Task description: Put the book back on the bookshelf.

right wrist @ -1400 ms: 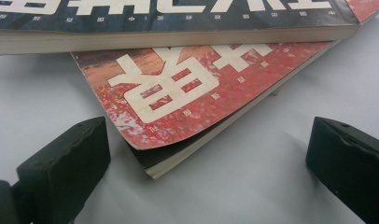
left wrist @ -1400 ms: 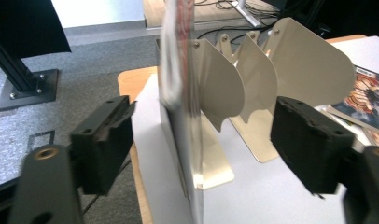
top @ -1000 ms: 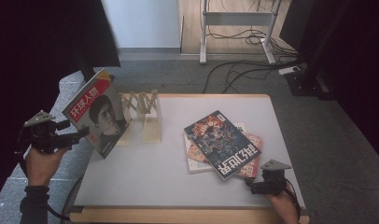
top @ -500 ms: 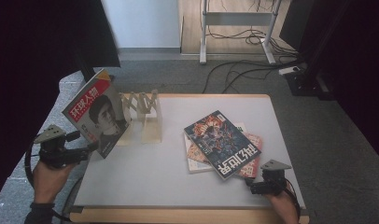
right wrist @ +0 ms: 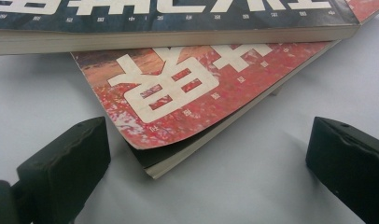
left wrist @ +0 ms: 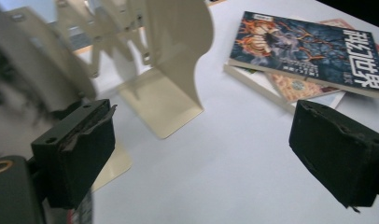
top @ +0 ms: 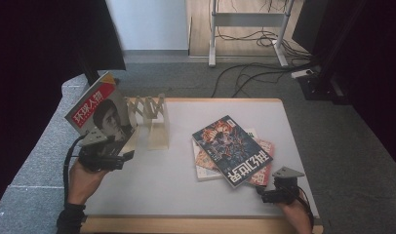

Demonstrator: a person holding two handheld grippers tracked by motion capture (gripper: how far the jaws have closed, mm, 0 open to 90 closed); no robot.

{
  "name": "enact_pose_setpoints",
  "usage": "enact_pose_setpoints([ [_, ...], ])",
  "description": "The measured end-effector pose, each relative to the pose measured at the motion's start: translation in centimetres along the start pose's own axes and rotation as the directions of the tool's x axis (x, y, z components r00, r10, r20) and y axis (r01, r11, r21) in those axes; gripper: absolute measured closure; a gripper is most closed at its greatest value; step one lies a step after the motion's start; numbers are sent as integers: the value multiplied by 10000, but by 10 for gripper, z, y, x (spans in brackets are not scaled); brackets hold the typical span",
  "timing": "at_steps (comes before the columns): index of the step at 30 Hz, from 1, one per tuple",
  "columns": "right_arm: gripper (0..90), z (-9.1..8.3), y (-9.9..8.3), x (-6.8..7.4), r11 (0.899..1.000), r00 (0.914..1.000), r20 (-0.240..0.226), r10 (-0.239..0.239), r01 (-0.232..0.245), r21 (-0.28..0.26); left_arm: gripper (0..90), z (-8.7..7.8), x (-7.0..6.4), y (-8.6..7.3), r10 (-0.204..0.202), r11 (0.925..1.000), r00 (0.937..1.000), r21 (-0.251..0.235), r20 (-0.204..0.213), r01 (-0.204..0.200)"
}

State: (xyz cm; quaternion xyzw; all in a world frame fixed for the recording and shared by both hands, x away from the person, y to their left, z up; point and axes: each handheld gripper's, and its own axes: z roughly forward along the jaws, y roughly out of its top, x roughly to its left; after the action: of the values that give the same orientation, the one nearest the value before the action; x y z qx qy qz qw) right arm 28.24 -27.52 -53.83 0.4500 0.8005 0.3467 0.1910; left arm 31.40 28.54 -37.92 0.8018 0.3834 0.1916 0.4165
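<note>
A magazine with a red banner and a portrait stands tilted against a cream folding book rack at the table's left. My left gripper is open just in front of the magazine's lower edge. In the left gripper view its jaws hold nothing, with the rack's cream end plate ahead. A dark blue book tops a stack at centre right. My right gripper is open at the stack's near corner. The red magazine's corner lies between its jaws without touching them.
The grey-white table has a wooden front edge. The book stack lies to the right of the rack. Beyond the table are grey floor, loose cables and a metal stand.
My left gripper has moved down and rightward, from off the table's left edge to the magazine's lower edge. The right gripper and the book stack have stayed still.
</note>
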Motion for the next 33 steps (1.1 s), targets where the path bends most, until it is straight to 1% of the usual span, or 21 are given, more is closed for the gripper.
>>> enact_pose_setpoints([
  [2, 0, 0, 0, 0, 10000, 10000, 0, 2, -2, 0, 52, 8, -4, 1, 64, 10000, 9999, 17, 128, -64],
  [3, 0, 0, 0, 0, 10000, 10000, 0, 2, -2, 0, 42, 8, -4, 1, 64, 10000, 9999, 17, 128, -64],
  [4, 0, 0, 0, 0, 10000, 10000, 2, -1, 1, -4, 34, 17, -8, 4, 140, 9998, 9994, 98, 318, -143],
  [5, 0, 0, 0, 0, 10000, 10000, 3, -2, 2, -3, 30, 22, -11, 5, 200, 9997, 9991, 144, 380, -206],
  [6, 0, 0, 0, 0, 10000, 10000, 1, -6, 6, 0, 25, 22, -11, 5, 200, 9997, 9991, 144, 380, -206],
  [7, 0, 0, 0, 0, 10000, 10000, 11, -21, 21, -13, 18, 31, -16, 8, 381, 9990, 9980, 221, 514, -393],
  [10, 1, 0, 0, 0, 10000, 10000, 4, -33, 33, -20, 12, 45, -23, 12, 584, 9977, 9960, 310, 675, -606],
  [11, 1, 0, 0, 0, 10000, 10000, 4, -33, 33, -20, 12, 45, -23, 12, 584, 9977, 9960, 310, 675, -606],
  [12, 20, -1, 0, 1, 9999, 10000, -55, -73, 72, -76, 10, 56, -27, 15, 720, 9962, 9945, 433, 759, -754],
  [14, 27, -1, 0, 1, 9999, 9999, -81, -108, 107, -109, 5, 67, -31, 19, 947, 9937, 9923, 529, 797, -990],
  [16, 26, -2, 0, 1, 9999, 9999, -91, -121, 120, -116, 0, 79, -35, 23, 1070, 9918, 9900, 607, 921, -1128],
  [18, 23, -2, 0, 1, 9998, 9999, -117, -122, 120, -143, 0, 90, -40, 28, 1247, 9891, 9860, 648, 1110, -1324],
  [19, 23, -2, 0, 1, 9998, 9999, -117, -122, 120, -143, 0, 90, -40, 28, 1247, 9891, 9860, 648, 1110, -1324],
  [21, 19, -3, -1, 0, 9998, 9998, -197, -92, 88, -201, 0, 106, -49, 36, 1478, 9844, 9788, 746, 1415, -1595],
  [23, 18, -4, -1, 0, 9997, 9997, -230, -68, 63, -215, 0, 115, -53, 39, 1527, 9834, 9760, 742, 1551, -1657],
  [24, 18, -4, -1, 0, 9997, 9997, -236, -41, 36, -227, 0, 121, -56, 42, 1585, 9816, 9730, 794, 1679, -1736],
  [27, 18, -5, -1, -1, 9997, 9997, -244, -64, 58, -243, 0, 134, -61, 47, 1669, 9789, 9677, 853, 1888, -1855],
  [29, 18, -7, 0, -1, 9996, 9997, -259, -38, 30, -283, 0, 145, -65, 50, 1734, 9768, 9649, 905, 1972, -1940],
  [30, 18, -7, 0, -1, 9996, 9997, -259, -38, 30, -283, 0, 145, -65, 50, 1734, 9768, 9649, 905, 1972, -1940],
  [31, 18, -10, 1, -2, 9994, 9997, -250, -80, 71, -340, 0, 154, -68, 53, 1804, 9746, 9616, 946, 2066, -2032],
  [33, 19, -12, 2, -2, 9991, 9997, -226, -50, 40, -431, 0, 163, -71, 55, 1811, 9741, 9589, 943, 2186, -2055],
])
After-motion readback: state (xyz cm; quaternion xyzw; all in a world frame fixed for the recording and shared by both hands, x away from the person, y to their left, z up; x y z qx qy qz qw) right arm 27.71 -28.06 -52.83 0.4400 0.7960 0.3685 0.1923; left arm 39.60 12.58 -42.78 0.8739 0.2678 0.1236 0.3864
